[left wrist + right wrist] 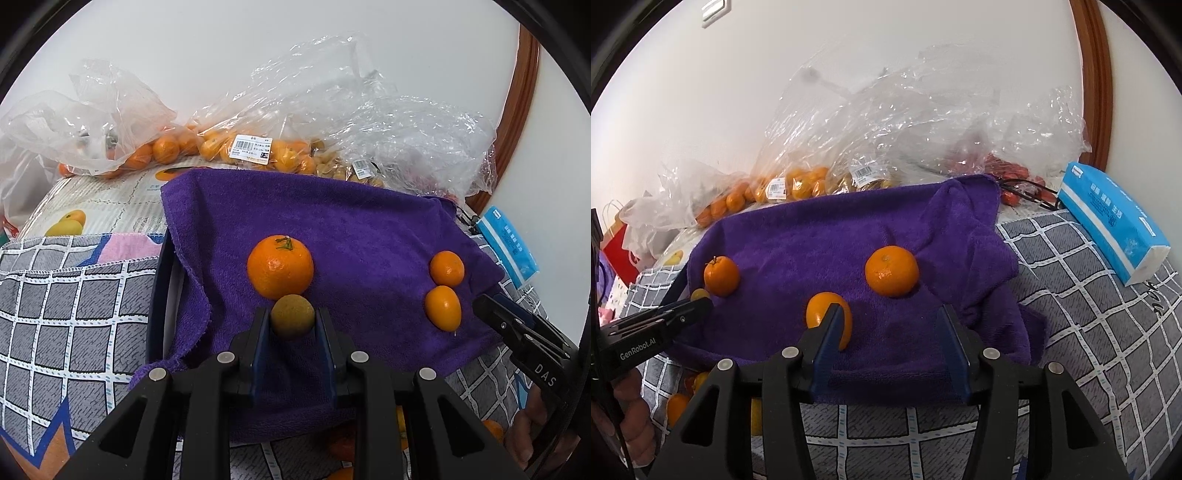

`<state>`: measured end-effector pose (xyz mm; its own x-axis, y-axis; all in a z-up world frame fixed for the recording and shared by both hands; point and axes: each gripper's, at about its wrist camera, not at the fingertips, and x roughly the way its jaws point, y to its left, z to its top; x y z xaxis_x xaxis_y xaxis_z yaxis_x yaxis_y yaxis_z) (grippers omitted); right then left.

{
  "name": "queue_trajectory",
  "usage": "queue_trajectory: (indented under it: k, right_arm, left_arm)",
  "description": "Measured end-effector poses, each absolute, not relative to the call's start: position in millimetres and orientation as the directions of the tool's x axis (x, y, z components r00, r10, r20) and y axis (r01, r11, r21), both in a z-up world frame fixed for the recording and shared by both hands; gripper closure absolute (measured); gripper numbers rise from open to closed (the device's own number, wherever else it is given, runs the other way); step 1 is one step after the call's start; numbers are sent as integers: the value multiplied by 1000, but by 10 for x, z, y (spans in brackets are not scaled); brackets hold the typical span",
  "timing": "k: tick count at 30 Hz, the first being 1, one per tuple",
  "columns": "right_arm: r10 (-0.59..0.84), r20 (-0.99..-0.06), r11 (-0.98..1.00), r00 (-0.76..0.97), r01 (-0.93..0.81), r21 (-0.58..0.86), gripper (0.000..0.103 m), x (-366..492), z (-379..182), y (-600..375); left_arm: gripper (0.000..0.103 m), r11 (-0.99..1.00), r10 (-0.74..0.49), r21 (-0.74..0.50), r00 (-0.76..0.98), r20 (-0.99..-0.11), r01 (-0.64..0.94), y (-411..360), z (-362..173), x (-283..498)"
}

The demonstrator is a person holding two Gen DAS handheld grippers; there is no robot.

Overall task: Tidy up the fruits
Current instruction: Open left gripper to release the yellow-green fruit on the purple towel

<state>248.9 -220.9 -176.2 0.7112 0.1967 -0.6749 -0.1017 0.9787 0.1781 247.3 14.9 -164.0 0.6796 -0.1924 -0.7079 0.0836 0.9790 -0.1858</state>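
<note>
A purple towel (369, 229) covers the middle of the surface. My left gripper (291, 321) is shut on a small round brownish-green fruit (291, 316), just in front of a stemmed mandarin (280, 266). Toward the right lie a small round orange (447, 268) and an oval one (442, 307), with my right gripper (484, 302) beside them. In the right wrist view my right gripper (891, 325) stands open over the towel (812, 236). The oval orange (822, 314) sits at its left finger, not pinched. A mandarin (892, 271) lies beyond. The left gripper (701, 304) shows at the far left.
Clear plastic bags (229, 144) of small oranges and other fruit line the back wall. A blue tissue pack (1115, 229) lies at the right on the grey checked cloth (1089, 314). More oranges (677, 406) sit near the towel's front edge. A red paper bag (618, 251) stands far left.
</note>
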Motion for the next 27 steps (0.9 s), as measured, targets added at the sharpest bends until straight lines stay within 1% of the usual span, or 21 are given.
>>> queue_trajectory:
  k: [2, 4, 8, 11, 16, 20, 27]
  right_arm:
    - [196, -667, 979, 719, -104, 176, 51, 2475, -1747, -2199]
    - [197, -660, 979, 725, -109, 172, 51, 2464, -1731, -2184]
    - [195, -655, 979, 730, -111, 168, 51, 2463, -1715, -2182]
    - [190, -650, 980, 736, -107, 166, 51, 2450, -1701, -2188]
    - [177, -641, 982, 747, -93, 163, 51, 2429, -1655, -2212]
    - [192, -642, 979, 743, -99, 179, 51, 2422, -1647, -2226]
    - [174, -615, 984, 769, -112, 137, 51, 2333, -1551, -2183]
  left_arm:
    - [77, 976, -205, -199, 682, -702, 89, 154, -1630, 2464]
    - [73, 973, -217, -209, 689, -692, 97, 156, -1611, 2448]
    - [72, 971, -225, -214, 699, -679, 105, 155, -1581, 2417]
    - [69, 970, -229, -219, 701, -675, 106, 162, -1572, 2410]
    - [60, 971, -220, -219, 722, -656, 98, 178, -1537, 2377]
    - [60, 972, -217, -215, 738, -639, 100, 176, -1496, 2342]
    - [60, 974, -206, -205, 757, -620, 96, 146, -1455, 2303]
